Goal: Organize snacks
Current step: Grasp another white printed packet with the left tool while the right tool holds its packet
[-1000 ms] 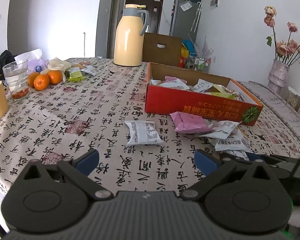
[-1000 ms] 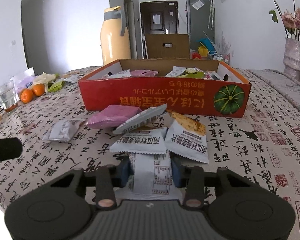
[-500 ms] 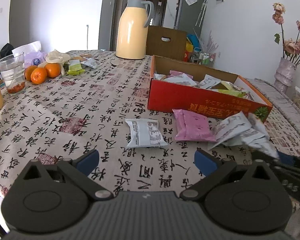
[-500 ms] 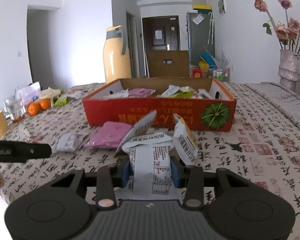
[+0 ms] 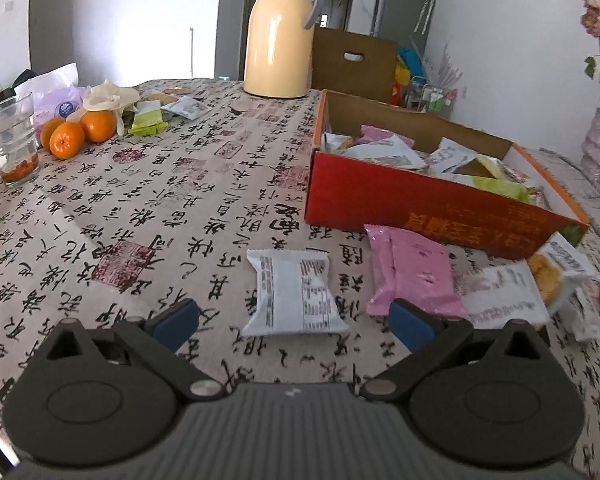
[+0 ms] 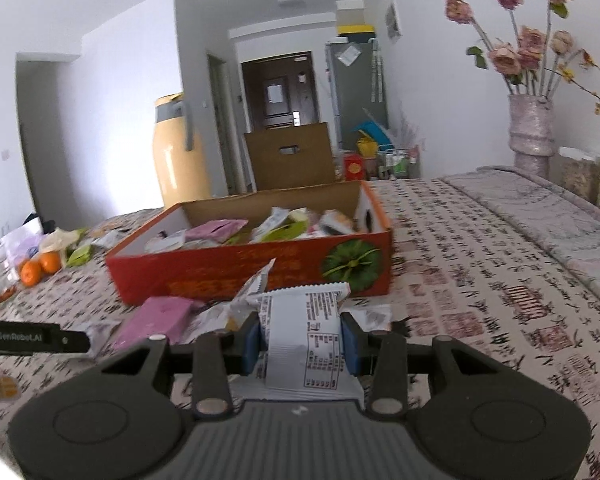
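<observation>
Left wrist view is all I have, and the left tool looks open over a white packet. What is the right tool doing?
Observer: The right tool is shut on a white packet of its own, held upright between the blue pads.
Operator: Is that packet off the table?
Observer: It looks lifted; other packets lie on the tablecloth beyond it.
Operator: Where does it point?
Observer: Toward the red box, at the long side with the green pumpkin picture.
Operator: Anything past the box on that side?
Observer: A pale vase of dried roses stands at the far right.
</observation>
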A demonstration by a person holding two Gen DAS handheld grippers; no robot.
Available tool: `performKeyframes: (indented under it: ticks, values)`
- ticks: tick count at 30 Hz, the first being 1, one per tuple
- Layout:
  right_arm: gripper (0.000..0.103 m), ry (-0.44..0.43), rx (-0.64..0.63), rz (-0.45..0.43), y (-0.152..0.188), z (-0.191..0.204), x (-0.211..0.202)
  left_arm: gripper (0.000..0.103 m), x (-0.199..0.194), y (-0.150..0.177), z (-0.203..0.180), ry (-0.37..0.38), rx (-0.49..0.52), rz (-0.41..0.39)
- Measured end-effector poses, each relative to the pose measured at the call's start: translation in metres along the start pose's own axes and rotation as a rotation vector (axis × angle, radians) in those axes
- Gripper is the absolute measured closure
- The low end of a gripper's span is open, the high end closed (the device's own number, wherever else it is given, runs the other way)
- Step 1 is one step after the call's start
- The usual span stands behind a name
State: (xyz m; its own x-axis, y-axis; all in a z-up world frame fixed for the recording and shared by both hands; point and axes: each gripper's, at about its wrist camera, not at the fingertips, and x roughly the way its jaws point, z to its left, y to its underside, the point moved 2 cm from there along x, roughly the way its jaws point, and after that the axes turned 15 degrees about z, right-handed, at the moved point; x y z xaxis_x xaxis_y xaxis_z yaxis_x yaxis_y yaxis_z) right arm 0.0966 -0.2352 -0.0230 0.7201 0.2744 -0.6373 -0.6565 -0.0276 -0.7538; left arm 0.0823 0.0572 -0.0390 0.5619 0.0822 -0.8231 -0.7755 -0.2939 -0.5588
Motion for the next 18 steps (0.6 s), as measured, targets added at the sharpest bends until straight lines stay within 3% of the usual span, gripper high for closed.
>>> performKeyframes:
  ticks: [6, 11, 15, 18]
  values:
    - [0.063, 0.026, 0.044, -0.007, -0.007, -0.019, 0.008, 0.0, 0.014, -0.011, -0.001, -0.031, -0.017, 0.014]
    - [0.063, 0.036, 0.062, -0.001, -0.008, -0.028, 0.015, 0.02, 0.025, -0.015, 0.0, -0.028, -0.024, 0.044]
    - [0.063, 0.029, 0.062, 0.006, -0.008, -0.029, 0.021, 0.029, 0.028, -0.015, -0.004, -0.025, -0.01, 0.039]
    - [0.063, 0.025, 0.062, 0.016, -0.007, -0.03, 0.024, 0.052, 0.027, -0.016, -0.005, -0.011, 0.001, 0.032]
